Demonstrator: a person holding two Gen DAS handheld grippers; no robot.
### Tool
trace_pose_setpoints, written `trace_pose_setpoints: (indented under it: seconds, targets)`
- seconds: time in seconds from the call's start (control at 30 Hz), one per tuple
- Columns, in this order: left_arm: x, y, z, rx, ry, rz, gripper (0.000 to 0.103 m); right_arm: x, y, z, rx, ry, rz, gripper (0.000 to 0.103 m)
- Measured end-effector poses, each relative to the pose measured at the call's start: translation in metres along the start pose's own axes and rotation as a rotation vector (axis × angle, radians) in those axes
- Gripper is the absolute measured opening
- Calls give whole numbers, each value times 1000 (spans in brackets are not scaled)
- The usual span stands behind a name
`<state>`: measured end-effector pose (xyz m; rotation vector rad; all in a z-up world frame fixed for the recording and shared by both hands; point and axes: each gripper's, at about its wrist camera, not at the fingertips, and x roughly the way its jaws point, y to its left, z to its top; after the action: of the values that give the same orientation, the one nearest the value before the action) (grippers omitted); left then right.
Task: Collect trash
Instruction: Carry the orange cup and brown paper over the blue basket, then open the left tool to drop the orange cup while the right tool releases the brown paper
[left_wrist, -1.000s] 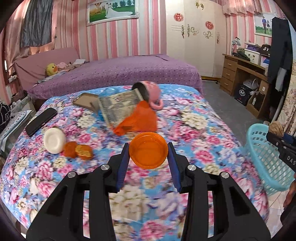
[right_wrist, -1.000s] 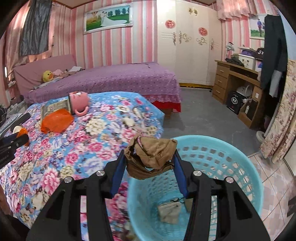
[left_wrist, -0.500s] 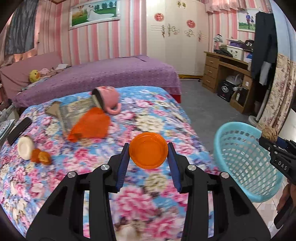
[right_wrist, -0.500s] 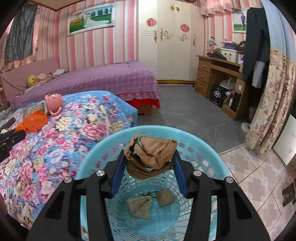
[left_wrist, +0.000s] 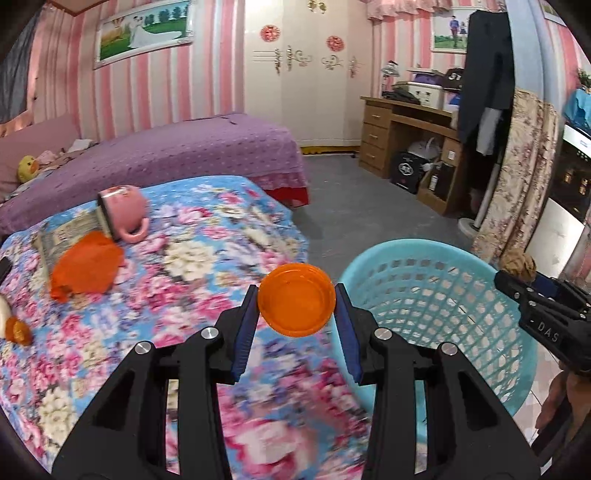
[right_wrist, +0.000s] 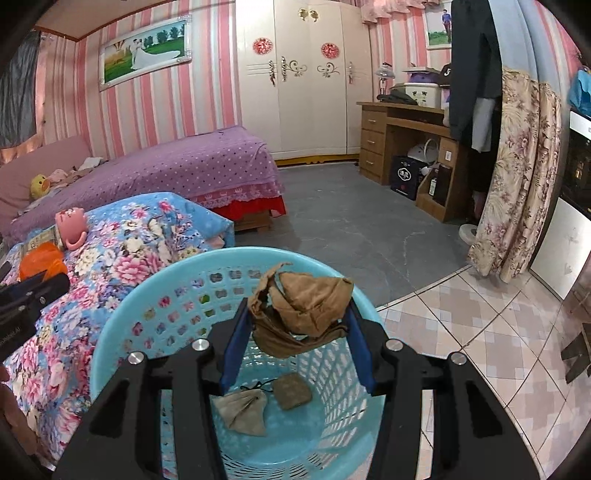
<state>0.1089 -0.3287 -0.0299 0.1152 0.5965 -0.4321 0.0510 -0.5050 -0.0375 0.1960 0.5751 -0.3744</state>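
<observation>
My left gripper (left_wrist: 297, 304) is shut on an orange plastic lid (left_wrist: 296, 300) and holds it above the floral bed edge, just left of the light blue basket (left_wrist: 436, 295). My right gripper (right_wrist: 299, 317) is shut on a crumpled brown paper wad (right_wrist: 301, 306) and holds it over the open basket (right_wrist: 155, 295). Two brown scraps (right_wrist: 258, 402) lie on the basket floor. The right gripper also shows in the left wrist view (left_wrist: 517, 273), at the basket's far right rim.
On the floral bed (left_wrist: 184, 266) lie an orange plastic bag (left_wrist: 86, 266), a tipped pink mug (left_wrist: 122, 212), a newspaper (left_wrist: 70, 230) and orange bits (left_wrist: 16, 330). A purple bed (left_wrist: 166, 155) stands behind. A wooden desk (left_wrist: 406, 133) and curtain (left_wrist: 517, 177) stand right.
My left gripper has carried the orange lid to the right, from over the bed middle to beside the basket. My right gripper has moved the paper wad over the basket's middle.
</observation>
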Motion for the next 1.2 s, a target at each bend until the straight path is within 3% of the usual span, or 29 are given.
trace_pose_setpoints:
  seconds: [0.5, 0.57, 0.7, 0.77, 1.0, 1.2]
  targets:
    - [34, -38, 5, 50, 57, -116, 41, 4, -16, 1, 35, -2, -25, 49]
    - [35, -39, 8, 60, 56, -120, 48, 5, -16, 1, 36, 2, -24, 49]
    - [31, -35, 10, 48, 32, -121, 77, 6, -15, 1, 36, 5, -24, 49]
    - [29, -31, 10, 44, 24, -114, 82, 6, -15, 1, 37, 4, -24, 49]
    - [22, -10, 12, 31, 3, -67, 92, 6, -13, 0, 31, 5, -25, 49]
    - [18, 12, 8, 10, 4, -21, 95, 6, -8, -1, 18, 6, -21, 49]
